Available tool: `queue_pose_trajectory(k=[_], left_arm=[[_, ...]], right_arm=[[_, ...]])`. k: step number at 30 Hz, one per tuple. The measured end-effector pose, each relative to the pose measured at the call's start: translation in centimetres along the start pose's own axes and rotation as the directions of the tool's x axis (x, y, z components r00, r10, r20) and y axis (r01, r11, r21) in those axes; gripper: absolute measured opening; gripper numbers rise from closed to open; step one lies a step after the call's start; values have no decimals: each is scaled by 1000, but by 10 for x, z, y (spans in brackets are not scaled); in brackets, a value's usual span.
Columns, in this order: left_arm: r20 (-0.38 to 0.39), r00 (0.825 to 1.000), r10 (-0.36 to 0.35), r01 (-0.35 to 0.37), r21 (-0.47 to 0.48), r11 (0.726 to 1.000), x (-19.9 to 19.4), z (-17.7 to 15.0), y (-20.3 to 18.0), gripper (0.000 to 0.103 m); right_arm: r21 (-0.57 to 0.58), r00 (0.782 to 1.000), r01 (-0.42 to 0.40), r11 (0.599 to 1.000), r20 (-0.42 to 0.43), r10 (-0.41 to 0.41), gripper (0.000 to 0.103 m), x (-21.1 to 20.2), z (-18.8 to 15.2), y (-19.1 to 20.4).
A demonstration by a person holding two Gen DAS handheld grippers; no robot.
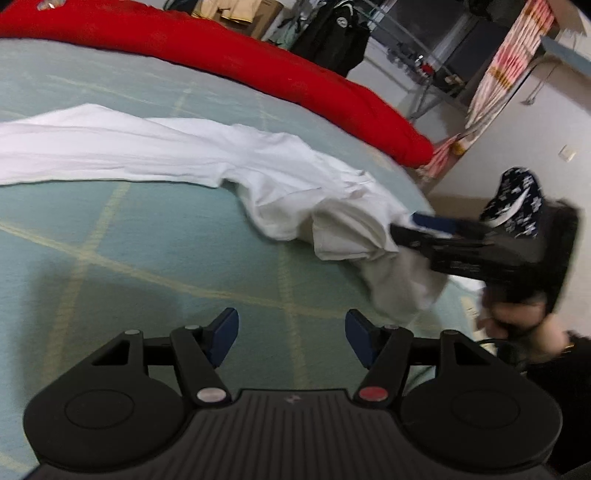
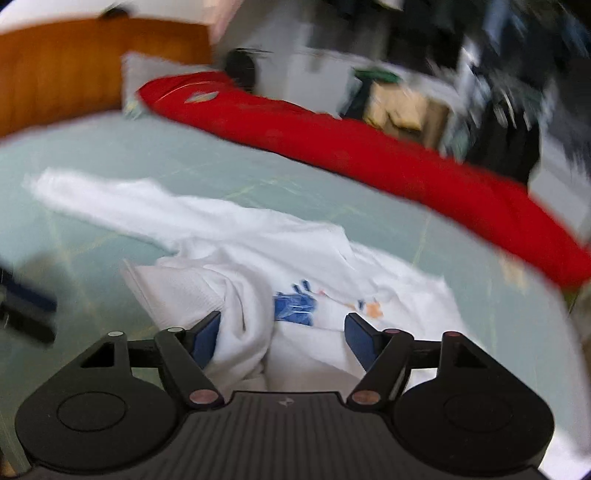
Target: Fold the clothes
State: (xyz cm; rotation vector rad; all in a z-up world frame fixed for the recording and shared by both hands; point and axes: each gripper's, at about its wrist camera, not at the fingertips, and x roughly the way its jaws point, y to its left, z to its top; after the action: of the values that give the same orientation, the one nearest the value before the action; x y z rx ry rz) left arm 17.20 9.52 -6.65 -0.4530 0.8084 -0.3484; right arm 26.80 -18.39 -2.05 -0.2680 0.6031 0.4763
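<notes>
A white garment [image 1: 192, 151] lies stretched and crumpled across a pale green checked bedsheet [image 1: 110, 236]. In the right wrist view the garment [image 2: 258, 236] shows a blue and orange print [image 2: 295, 302]. My left gripper [image 1: 291, 339] is open and empty above the bare sheet, short of the garment. My right gripper [image 2: 282, 338] is open, its jaws either side of bunched white cloth at the garment's near end. In the left wrist view the right gripper [image 1: 417, 225] reaches into the crumpled end from the right.
A red quilt [image 1: 229, 62] runs along the bed's far side. A wooden headboard [image 2: 74, 74] stands at the back left. Hanging clothes, boxes and a metal rack [image 1: 332, 33] crowd the room beyond. The bed's right edge [image 1: 436, 206] drops to the floor.
</notes>
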Motion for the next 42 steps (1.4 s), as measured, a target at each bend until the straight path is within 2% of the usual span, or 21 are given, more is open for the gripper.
queue_pose_trajectory(k=[5, 10, 14, 19, 22, 27, 31, 36, 38, 41, 42], left_arm=[[32, 988, -153, 155, -58, 986, 14, 14, -1, 64], [37, 965, -260, 263, -179, 948, 38, 16, 11, 64], [53, 943, -328, 329, -286, 900, 56, 11, 26, 64], [84, 910, -405, 402, -412, 818, 79, 6, 44, 64], [73, 909, -411, 404, -405, 820, 83, 1, 44, 64], [3, 920, -391, 369, -337, 866, 77, -5, 37, 64], [-40, 934, -354, 321, -338, 885, 60, -20, 35, 64], [-61, 934, -353, 310, -356, 882, 46, -41, 35, 63], [-65, 933, -353, 308, -362, 880, 45, -48, 35, 59], [-64, 918, -391, 335, -402, 852, 59, -40, 40, 58], [-69, 915, -398, 340, -399, 852, 64, -38, 38, 57]], right_arm=[[98, 1000, -15, 995, -22, 17, 83, 4, -23, -17], [144, 999, -23, 989, -19, 26, 84, -6, -36, -21], [120, 997, -64, 991, -32, 69, 84, -21, -41, -15], [52, 994, -90, 995, -56, 93, 85, -60, -61, -4], [48, 996, -62, 997, -56, 65, 86, -80, -73, 0], [91, 998, -28, 995, -45, 32, 86, -100, -87, -5], [149, 999, -15, 989, -39, 22, 87, -108, -98, -10], [188, 999, -7, 982, -35, 14, 87, -114, -108, -12], [202, 999, -10, 979, -33, 17, 87, -115, -111, -12], [227, 999, -10, 974, -32, 18, 87, -114, -115, -11], [233, 999, -11, 972, -28, 18, 87, -114, -115, -11]])
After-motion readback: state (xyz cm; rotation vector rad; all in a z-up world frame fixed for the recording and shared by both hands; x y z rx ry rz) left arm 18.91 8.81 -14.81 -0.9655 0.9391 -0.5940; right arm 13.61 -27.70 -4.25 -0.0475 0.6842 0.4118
